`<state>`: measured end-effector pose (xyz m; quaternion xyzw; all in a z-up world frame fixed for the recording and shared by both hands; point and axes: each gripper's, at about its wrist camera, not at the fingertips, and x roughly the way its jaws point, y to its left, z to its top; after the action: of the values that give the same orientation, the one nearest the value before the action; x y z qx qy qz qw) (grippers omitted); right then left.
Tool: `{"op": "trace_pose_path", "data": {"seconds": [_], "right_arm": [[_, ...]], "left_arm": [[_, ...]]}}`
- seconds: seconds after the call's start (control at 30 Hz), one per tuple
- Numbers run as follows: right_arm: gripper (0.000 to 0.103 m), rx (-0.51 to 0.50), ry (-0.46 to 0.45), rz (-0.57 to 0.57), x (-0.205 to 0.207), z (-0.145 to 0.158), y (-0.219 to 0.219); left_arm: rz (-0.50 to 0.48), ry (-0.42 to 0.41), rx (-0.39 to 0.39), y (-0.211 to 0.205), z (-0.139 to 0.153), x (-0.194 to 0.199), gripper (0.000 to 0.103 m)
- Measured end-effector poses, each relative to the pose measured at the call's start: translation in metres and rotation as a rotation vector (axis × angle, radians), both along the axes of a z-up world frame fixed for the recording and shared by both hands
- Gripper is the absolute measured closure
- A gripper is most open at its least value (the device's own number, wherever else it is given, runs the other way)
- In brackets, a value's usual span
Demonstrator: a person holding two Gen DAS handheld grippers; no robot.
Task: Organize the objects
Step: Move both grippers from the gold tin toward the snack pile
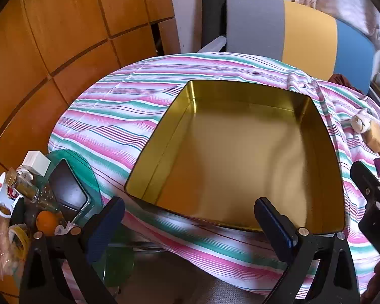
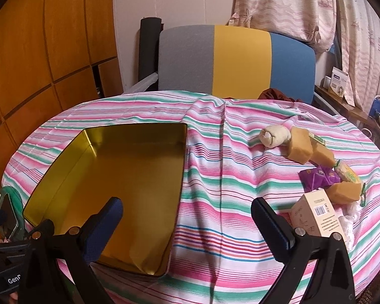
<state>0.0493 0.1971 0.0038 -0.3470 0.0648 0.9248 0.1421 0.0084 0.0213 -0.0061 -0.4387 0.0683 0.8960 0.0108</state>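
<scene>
The gold tin (image 1: 240, 157) sits open on the striped desk (image 2: 240, 177); both the left gripper (image 1: 190, 228) and right gripper (image 2: 187, 228) have fingers spread, holding nothing; snacks (image 2: 314, 162) at three o'clock, partly cut off; the clutter (image 1: 33, 197) at nine o'clock is indistinct.

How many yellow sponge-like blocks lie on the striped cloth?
3: one block beside the rolled white cloth, one just right of it, one nearer, behind the carton. More may be hidden.
</scene>
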Motion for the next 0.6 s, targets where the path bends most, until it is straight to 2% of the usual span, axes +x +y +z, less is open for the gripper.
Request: {"op": "trace_pose_path", "data": {"seconds": [0.4,0.6], "right_arm": [[0.000,0.012,0.015,-0.037,0.011,0.004,0.019],[0.000,0.036,0.029,-0.086,0.024,0.009,0.037]], "left_arm": [[-0.038,-0.027,-0.004,0.012,-0.008,0.005,0.000],[-0.109,-0.052,0.045,0.021,-0.011,0.012,0.000]]}}
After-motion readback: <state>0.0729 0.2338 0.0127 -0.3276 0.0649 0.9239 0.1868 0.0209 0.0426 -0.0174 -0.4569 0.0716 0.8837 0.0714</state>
